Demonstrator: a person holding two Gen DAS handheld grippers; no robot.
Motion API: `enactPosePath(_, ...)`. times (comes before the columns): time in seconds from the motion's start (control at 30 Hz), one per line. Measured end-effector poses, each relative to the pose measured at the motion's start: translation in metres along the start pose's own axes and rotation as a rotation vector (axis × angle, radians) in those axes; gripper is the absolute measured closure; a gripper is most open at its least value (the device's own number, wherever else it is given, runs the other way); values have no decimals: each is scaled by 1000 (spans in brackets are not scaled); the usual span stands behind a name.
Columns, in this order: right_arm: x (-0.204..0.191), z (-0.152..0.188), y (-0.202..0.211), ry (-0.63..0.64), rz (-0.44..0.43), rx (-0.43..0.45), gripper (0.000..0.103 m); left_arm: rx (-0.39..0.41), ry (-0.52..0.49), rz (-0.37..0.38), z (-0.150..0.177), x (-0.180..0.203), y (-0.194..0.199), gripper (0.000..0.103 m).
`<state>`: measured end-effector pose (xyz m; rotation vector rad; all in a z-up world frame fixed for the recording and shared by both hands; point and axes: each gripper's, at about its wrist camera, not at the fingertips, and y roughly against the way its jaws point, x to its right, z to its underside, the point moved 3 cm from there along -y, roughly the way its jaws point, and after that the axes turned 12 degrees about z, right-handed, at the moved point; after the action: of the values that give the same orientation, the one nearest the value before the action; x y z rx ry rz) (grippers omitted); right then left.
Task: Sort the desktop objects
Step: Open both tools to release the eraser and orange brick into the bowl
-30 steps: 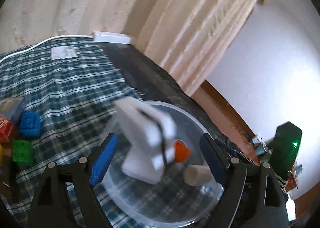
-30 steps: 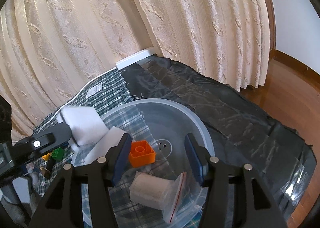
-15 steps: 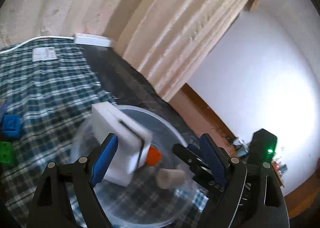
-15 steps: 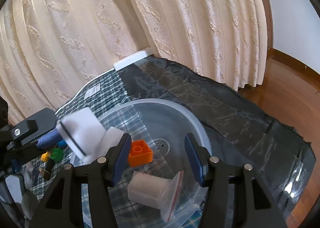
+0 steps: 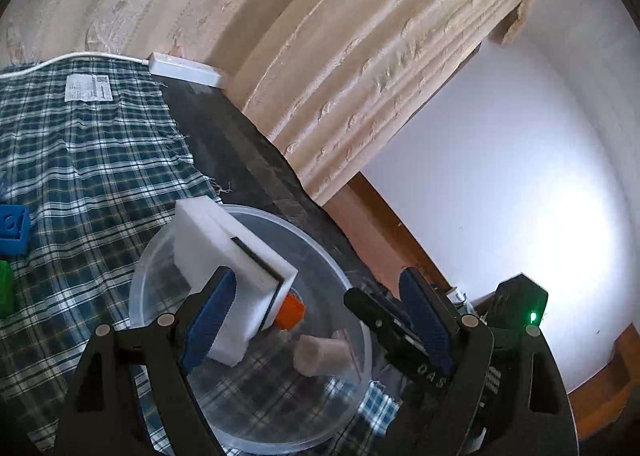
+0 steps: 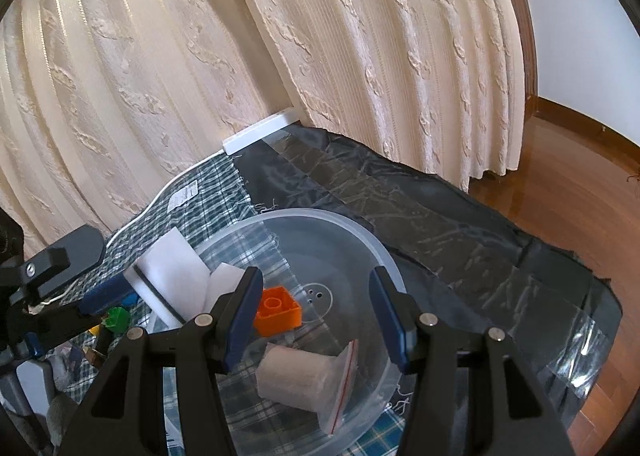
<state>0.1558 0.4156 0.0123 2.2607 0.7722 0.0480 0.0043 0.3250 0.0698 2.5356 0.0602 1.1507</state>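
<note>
Change noted: over the last second the white sponge block (image 5: 230, 268) has gone from tumbling between the left gripper (image 5: 316, 320) jaws to leaning on the near rim of the clear bowl (image 5: 348, 276), against the left-hand jaw but not clamped. The left jaws stand wide apart and hold nothing. In my judgement the release is made and this item counts as sorted, though it sits half over the rim and could tip out.

The right gripper (image 6: 316, 316) hovers over the bowl, jaws about half open and empty; below and between them lie an orange stud brick (image 6: 278, 310) and a pale roll in a zip bag (image 6: 304, 380).

Materials: the sponge is matte, soft-edged foam with one dark seam; the bowl thin, translucent, round plastic; the brick hard and glossy. Beyond the left jaw, on the checked cloth (image 5: 92, 159) over the bench, a blue brick (image 5: 12, 228) awaits sorting.
</note>
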Motion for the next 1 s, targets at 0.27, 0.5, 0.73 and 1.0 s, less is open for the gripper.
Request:
enactPosePath(0.27,4,3,5,-4,19,-1,43,-50,-4,67,-4,11,-28,17)
enactPosePath(0.5,2,4,6,-1,14,-2,43,-25,21,29,-2,1,-14,17)
enactPosePath(0.73,-16,8,10,40,-30,-12,43,45,-38,-205,-6,-10,22,16)
enactPosePath(1.0,-50,16,17,108,-104,-24,42,101,-105,-428,-2,-21,75,16)
